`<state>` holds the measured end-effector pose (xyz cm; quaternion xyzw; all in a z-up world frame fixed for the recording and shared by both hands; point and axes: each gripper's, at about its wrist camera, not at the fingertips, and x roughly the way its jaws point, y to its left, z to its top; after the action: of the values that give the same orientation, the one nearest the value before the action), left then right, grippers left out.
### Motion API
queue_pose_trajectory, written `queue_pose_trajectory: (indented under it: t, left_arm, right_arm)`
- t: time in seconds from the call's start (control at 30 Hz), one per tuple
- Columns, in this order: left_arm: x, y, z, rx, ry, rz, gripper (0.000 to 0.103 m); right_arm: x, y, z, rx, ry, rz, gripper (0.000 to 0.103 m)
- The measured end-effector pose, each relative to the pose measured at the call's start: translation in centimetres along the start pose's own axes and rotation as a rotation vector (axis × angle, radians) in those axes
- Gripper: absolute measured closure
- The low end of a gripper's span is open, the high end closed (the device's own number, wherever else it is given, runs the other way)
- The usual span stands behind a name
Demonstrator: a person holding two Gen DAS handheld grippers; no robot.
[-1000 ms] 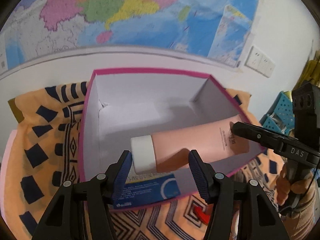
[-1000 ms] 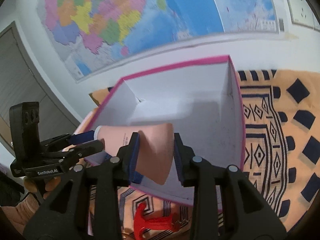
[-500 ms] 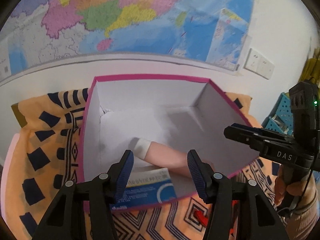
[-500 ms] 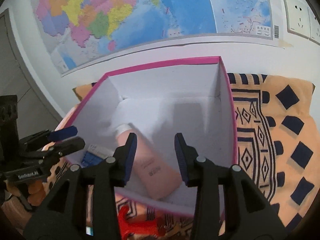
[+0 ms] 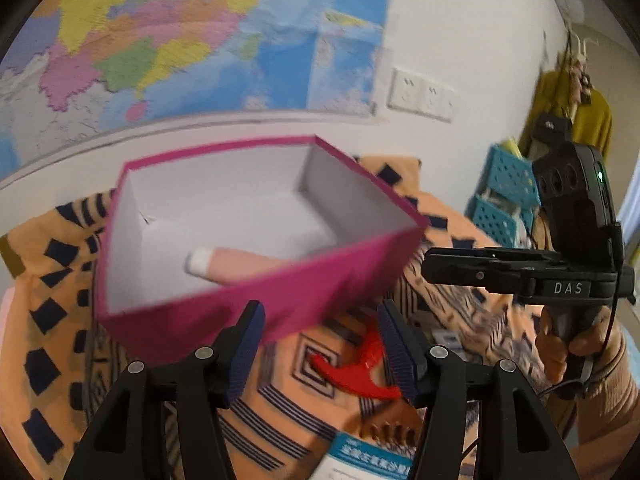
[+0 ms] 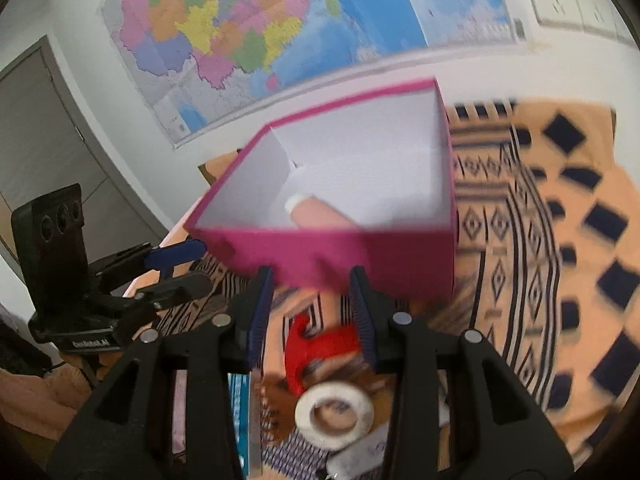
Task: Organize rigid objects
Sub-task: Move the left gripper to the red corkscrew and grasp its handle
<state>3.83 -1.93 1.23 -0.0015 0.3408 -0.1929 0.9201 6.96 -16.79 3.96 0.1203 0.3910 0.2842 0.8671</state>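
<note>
A pink box (image 5: 256, 312) with a white inside stands on the patterned cloth. A pink tube (image 5: 240, 266) with a white cap lies inside it, also seen in the right wrist view as the tube (image 6: 316, 214) in the box (image 6: 360, 248). My left gripper (image 5: 320, 346) hangs open and empty in front of the box's near wall. My right gripper (image 6: 312, 308) is open too, with nothing between its pads, above a red plastic piece (image 6: 320, 344). Each gripper shows in the other's view: the right gripper (image 5: 432, 268), the left gripper (image 6: 188, 268).
On the orange patterned cloth (image 6: 560, 280) in front of the box lie a white tape roll (image 6: 334, 416), a blue and white packet (image 5: 368, 456) and a brown comb-like thing (image 6: 272, 400). A blue basket (image 5: 504, 192) stands at the right. A map covers the wall behind.
The right gripper let go of the pink tube, which dropped flat into the box. Both grippers then drew back from the box, bringing the red piece, tape roll and packet into view.
</note>
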Motion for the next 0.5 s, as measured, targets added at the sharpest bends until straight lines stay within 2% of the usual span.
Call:
queue_pose_trajectory:
  t: [0.3, 0.5]
  left_arm:
    - [4.2, -2.2, -2.9, 0.037, 0.156, -0.026, 0.044]
    - [5.7, -2.7, -3.3, 0.055, 0.190, -0.023, 0.045]
  right_arm:
    - [2.0, -2.5, -4.2, 0.119, 0.089, -0.017, 0.062]
    - [2.7, -3.0, -4.7, 0.144, 0.108, -0.005, 0.062]
